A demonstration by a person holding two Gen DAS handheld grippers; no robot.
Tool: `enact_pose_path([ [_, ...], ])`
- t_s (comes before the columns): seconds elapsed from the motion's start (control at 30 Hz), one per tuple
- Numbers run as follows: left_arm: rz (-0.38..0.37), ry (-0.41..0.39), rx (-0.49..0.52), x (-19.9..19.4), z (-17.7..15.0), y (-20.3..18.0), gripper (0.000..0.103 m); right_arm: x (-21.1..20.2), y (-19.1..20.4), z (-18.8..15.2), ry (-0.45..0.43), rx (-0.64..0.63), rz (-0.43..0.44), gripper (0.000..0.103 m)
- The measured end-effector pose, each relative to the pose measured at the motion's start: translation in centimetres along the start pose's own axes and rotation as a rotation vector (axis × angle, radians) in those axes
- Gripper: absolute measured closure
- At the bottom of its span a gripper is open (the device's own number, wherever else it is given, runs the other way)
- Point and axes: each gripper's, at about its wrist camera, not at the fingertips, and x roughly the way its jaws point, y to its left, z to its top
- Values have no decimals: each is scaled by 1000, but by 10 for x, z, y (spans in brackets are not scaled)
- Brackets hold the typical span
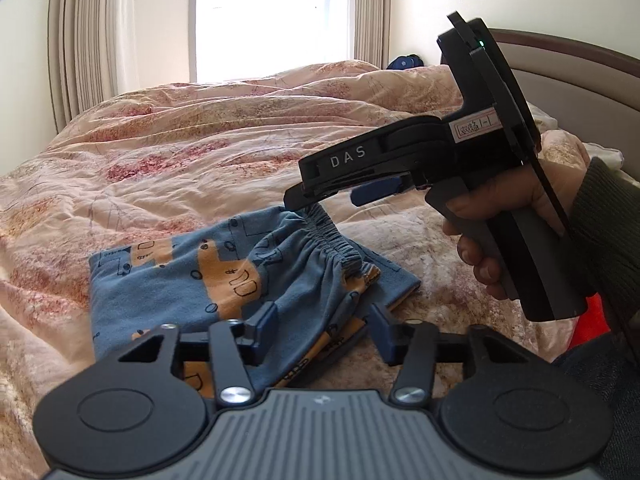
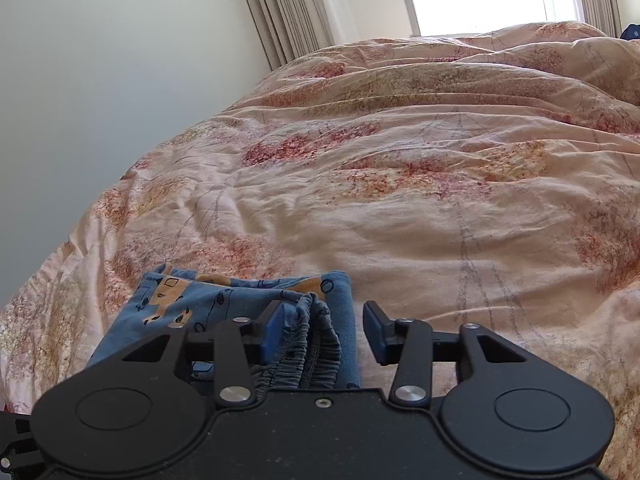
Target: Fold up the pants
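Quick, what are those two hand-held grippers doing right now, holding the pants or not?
Left hand-held gripper: open, pads astride the folded pants, not pinching.
Right hand-held gripper: open, elastic waistband lying between its pads, released.

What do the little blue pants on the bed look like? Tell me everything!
The pants are soft blue cloth printed with orange vehicles and black outlines. They lie folded into a small bundle on the pink flowered quilt, with the gathered elastic waistband on top. Both grippers are open around the cloth: the left gripper at the near edge, the right gripper at the waistband.
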Motion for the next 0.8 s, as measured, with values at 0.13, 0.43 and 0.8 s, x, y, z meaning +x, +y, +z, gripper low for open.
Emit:
enact_pose_path([
  [0.13, 36, -34, -50, -16, 2, 11, 9, -3, -2, 2, -24, 12, 2, 14],
  [0.43, 266, -31, -236, -16, 2, 66, 0, 2, 0, 1, -1, -8, -25, 1],
  [0.8, 382, 92, -228, -7, -28, 88, 1, 13, 35, -13, 100, -258, -7, 1],
])
